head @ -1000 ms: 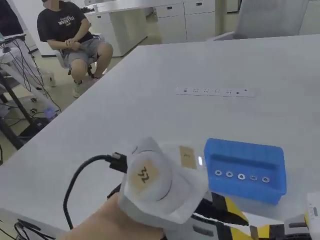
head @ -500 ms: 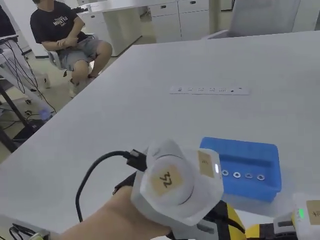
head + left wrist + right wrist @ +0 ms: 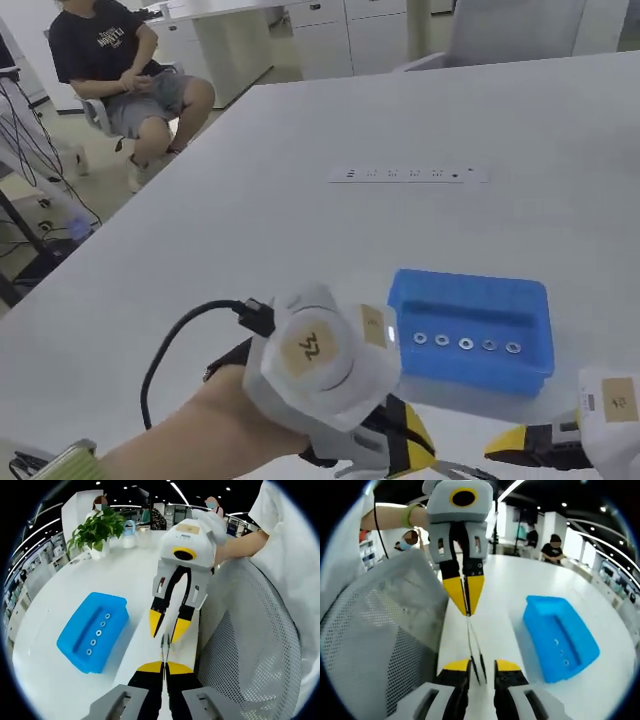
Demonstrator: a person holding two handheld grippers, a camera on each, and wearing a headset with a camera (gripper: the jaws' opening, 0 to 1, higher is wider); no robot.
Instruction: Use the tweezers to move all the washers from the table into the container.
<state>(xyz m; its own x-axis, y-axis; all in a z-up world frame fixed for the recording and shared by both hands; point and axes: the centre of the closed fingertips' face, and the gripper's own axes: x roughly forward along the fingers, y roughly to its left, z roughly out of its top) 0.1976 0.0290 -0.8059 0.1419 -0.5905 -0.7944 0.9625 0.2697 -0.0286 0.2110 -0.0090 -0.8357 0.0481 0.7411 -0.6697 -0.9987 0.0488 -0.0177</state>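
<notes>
The left gripper (image 3: 162, 667) is pinching the tweezers (image 3: 469, 630) between its closed yellow tips. The tweezers' 2 prongs are reaching in between the jaws of the right gripper (image 3: 482, 666), which are standing apart. Just beyond both grippers, the blue container (image 3: 465, 372) is sitting on the white table (image 3: 300, 230), holding 5 washers (image 3: 465, 343) in 1 row.

Washers (image 3: 465, 343), inside container (image 3: 470, 372): too small for detail.
Left gripper (image 3: 420, 462), near side of container: jaws cut by the picture's bottom edge; tweezers (image 3: 458, 470) mostly hidden.
Right gripper (image 3: 503, 447), same side: body cut off at the corner.
</notes>
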